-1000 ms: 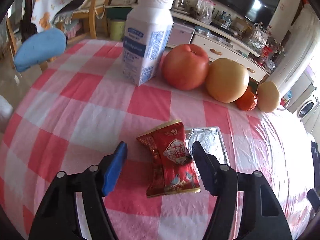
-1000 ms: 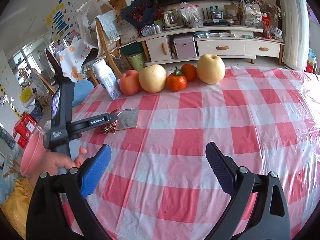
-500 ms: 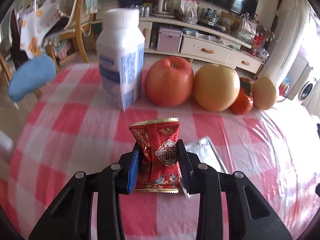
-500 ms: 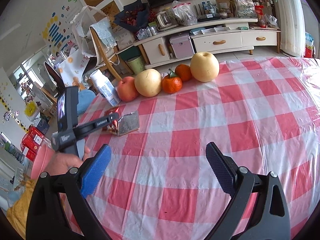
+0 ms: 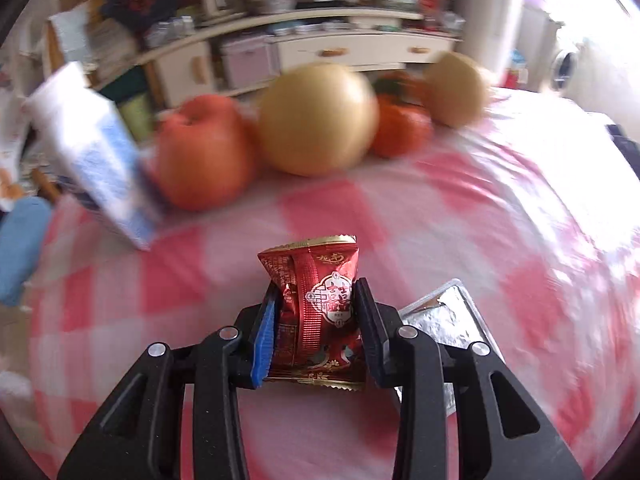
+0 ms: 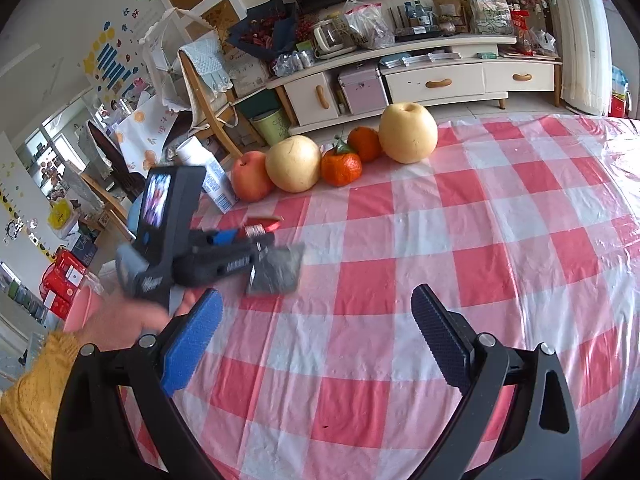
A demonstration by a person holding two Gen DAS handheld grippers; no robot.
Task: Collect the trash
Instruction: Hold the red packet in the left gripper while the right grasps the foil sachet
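Trash here means the crinkled red foil snack wrapper with gold edging [image 5: 316, 312], which sits pinched between the jaws of the left gripper [image 5: 315, 316], just in front of the row of fruit on the red-and-white checked plastic-covered surface [image 5: 460, 208]. The jaws have just been closing and eased a touch, and they are now clamped on the wrapper across its middle, the blue pad against its left side and the dark pad against its right, so the packet stands upright between them. To do this step well, I judge the grip should stay firm but not crushing, since thin foil slips and folds easily; lifting straight clear of the surface before carrying sideways would keep the wrapper from dragging on the flat silver foil sachet [image 5: 444, 320], which lies just beside it, on the side away from the white-and-blue drink carton [image 5: 92, 160]. That sachet looks like the next piece to collect. The left gripper points steeply down at the surface, and the heavy blur in its view suggests it is on the move. In the right wrist view the right gripper [image 6: 316, 332] hangs over bare checked cloth, well apart from the fruit, its jaws wide apart with nothing between them, tilted moderately downward.
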